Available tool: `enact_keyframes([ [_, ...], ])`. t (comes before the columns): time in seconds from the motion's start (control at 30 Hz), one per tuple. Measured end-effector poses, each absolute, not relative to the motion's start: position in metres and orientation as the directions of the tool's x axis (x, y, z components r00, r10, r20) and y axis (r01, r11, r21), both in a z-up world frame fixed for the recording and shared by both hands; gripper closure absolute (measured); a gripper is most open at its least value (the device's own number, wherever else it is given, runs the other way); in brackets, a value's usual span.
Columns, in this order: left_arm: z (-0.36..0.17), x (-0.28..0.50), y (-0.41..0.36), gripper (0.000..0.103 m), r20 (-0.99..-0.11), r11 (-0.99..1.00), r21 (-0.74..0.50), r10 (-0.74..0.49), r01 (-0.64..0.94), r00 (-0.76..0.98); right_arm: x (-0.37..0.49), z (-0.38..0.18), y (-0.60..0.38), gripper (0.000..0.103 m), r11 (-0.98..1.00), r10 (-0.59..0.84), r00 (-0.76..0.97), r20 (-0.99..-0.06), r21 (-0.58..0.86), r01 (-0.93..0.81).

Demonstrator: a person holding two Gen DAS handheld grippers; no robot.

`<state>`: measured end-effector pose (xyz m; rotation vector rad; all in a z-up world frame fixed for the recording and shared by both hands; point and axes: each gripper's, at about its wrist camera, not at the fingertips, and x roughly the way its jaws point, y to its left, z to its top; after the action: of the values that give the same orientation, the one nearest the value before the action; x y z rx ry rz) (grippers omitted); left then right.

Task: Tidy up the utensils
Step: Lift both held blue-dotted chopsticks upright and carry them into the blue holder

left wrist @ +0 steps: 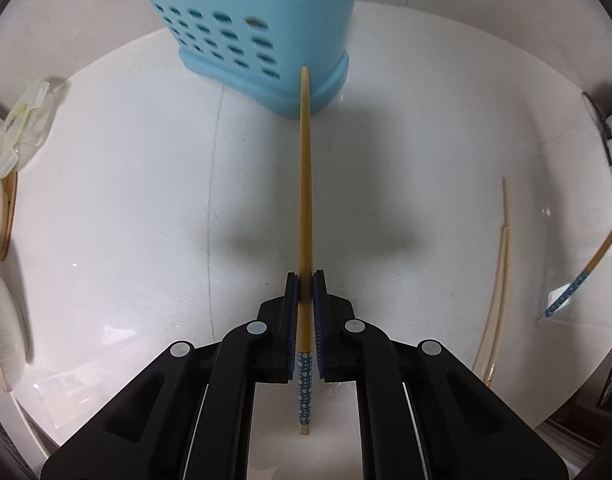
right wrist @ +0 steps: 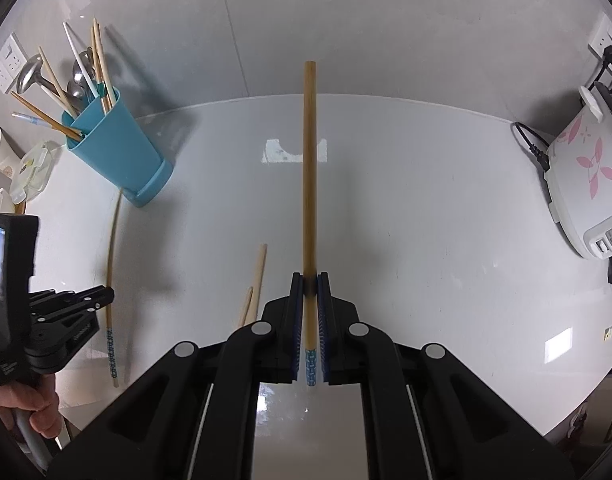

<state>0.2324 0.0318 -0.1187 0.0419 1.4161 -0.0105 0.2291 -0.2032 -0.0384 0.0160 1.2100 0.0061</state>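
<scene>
**Inspector:** Left gripper point(left wrist: 306, 280) is clamped on a chopstick point(left wrist: 304, 184) above the counter point(left wrist: 126, 220). Right gripper point(right wrist: 309, 280) likewise pinches a second chopstick point(right wrist: 309, 168).

**Assistant:** Destination?

**Inspector:** Likely the blue holder point(right wrist: 118, 148), back left. Recommend tilting each tip-down over its opening, clear of the utensils already inside. Two pale chopsticks point(right wrist: 256, 280) remain on the counter.
</scene>
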Motion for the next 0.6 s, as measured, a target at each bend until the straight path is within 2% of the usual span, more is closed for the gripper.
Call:
enact_keyframes([
  [0.37, -0.061, 0.208, 0.046, 0.096, -0.955, 0.999, -0.035, -0.035, 0.004, 0.293, 0.228, -0.018, -0.199, 0.097, 1.000, 0.014, 0.429, -0.903, 0.010, -0.011],
  [0.6, -0.045, 0.209, 0.045, 0.096, -0.936, 0.999, -0.045, -0.048, 0.016, 0.348, 0.228, -0.009, -0.200, 0.097, 1.000, 0.019, 0.443, -0.896, 0.015, -0.013],
])
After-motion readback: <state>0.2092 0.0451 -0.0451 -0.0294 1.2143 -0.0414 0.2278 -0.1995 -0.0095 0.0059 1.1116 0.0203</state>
